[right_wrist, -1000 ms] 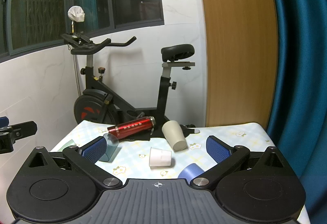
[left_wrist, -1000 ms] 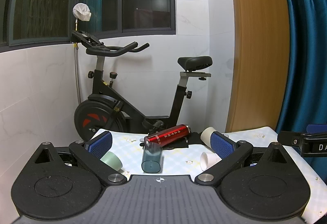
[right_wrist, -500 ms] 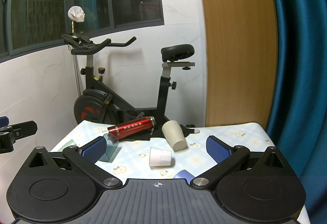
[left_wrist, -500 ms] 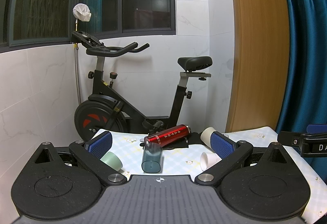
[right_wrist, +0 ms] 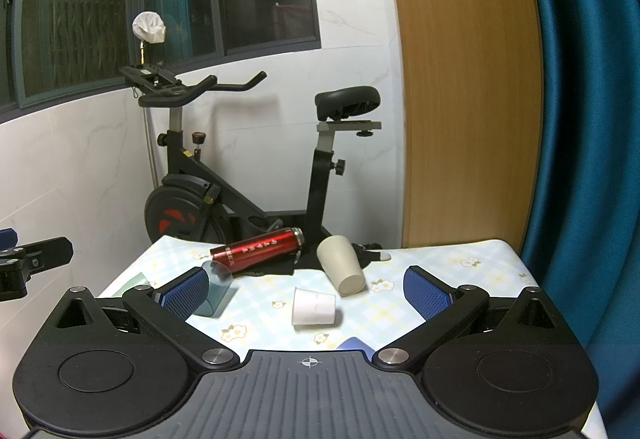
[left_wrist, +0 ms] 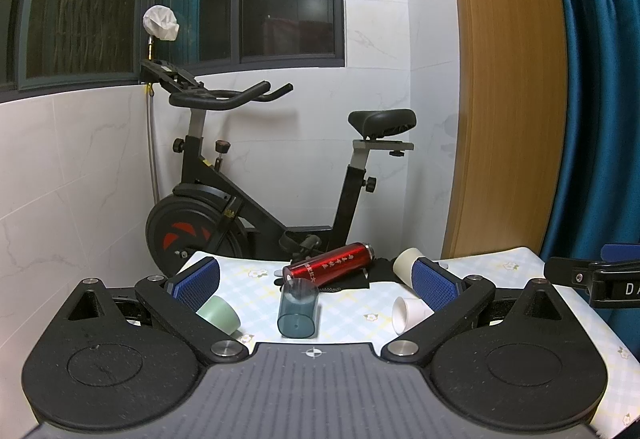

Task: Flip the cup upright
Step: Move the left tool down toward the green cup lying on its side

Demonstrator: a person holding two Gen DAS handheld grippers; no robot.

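On the flower-printed tablecloth (left_wrist: 352,315), from left to right in the left wrist view: a pale green cup (left_wrist: 219,313) is seen on its side just beside the left finger pad; a translucent teal cup (left_wrist: 298,308) is seen tipped over at centre, base toward the camera; a small white cup (left_wrist: 408,314) is seen on its side, its far end hidden by the right finger. Behind them a red flask (left_wrist: 329,265) is laid flat on a black cloth (left_wrist: 360,281); a column of pale characters is printed along it, too small to be read. A beige cup (right_wrist: 342,265) is shown tipped in the right wrist view, with a blue cup (right_wrist: 354,343) partly hidden at the near edge. The letters "DA" can be read on the other gripper's body at the frame's right edge. The left gripper (left_wrist: 316,281) and right gripper (right_wrist: 306,289) are both held wide apart, nothing grasped. Open cloth is left toward the right edge, beside the teal curtain (right_wrist: 592,119); an exercise bike (left_wrist: 256,199) stands beyond the far edge
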